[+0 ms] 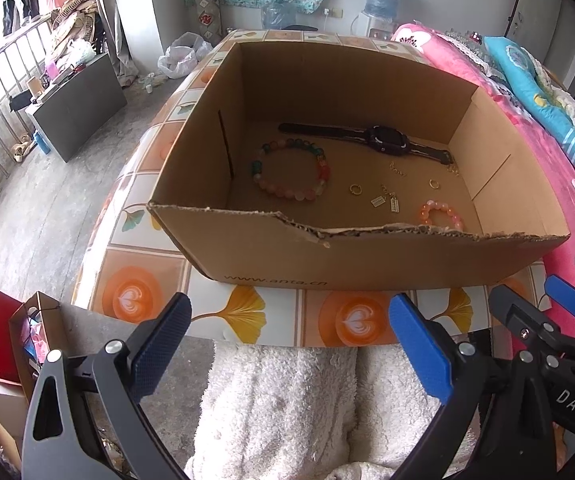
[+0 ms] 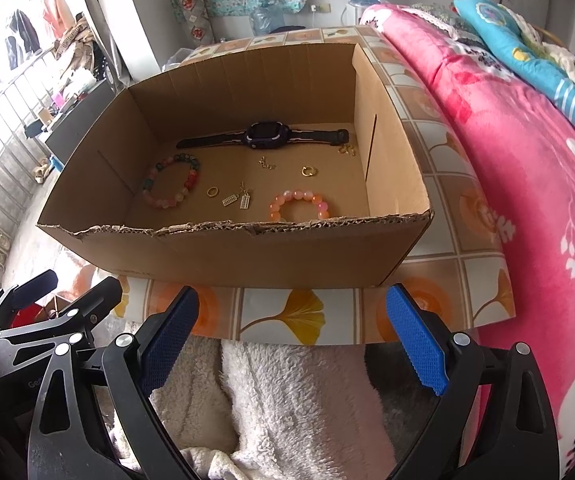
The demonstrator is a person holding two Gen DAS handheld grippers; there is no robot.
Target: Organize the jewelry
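1. I have the left gripper (image 1: 287,340) hovering just off the worktop's (image 1: 247,312) near edge, its blue pads spread wide with nothing between them; white fleece (image 1: 279,408) shows below it.
2. The right gripper (image 2: 293,332) sits beside it at the same edge, likewise spread wide and empty; each wrist view catches the other gripper at its margin.
3. An open cardboard box (image 1: 367,256) stands on the worktop, its torn front rim close to the near edge; all the jewelry lies on its floor.
4. A black watch (image 2: 263,136) lies stretched out along the box's far wall; a multicoloured bead bracelet (image 2: 171,186) lies toward the left wall.
5. A smaller pink-orange bead bracelet (image 2: 299,205) lies near the front wall, right of centre.
6. Between the bracelets I see a gold ring (image 2: 212,191) and two little gold charms on a chain (image 2: 241,198); a second gold ring (image 2: 308,171) and a short chain (image 2: 266,164) lie further back.
7. A small gold piece (image 2: 346,150) lies by the watch strap's right end; possibly earrings, too small to tell.
8. A pink floral quilt (image 2: 527,160) lies on the bed along the worktop's right edge.
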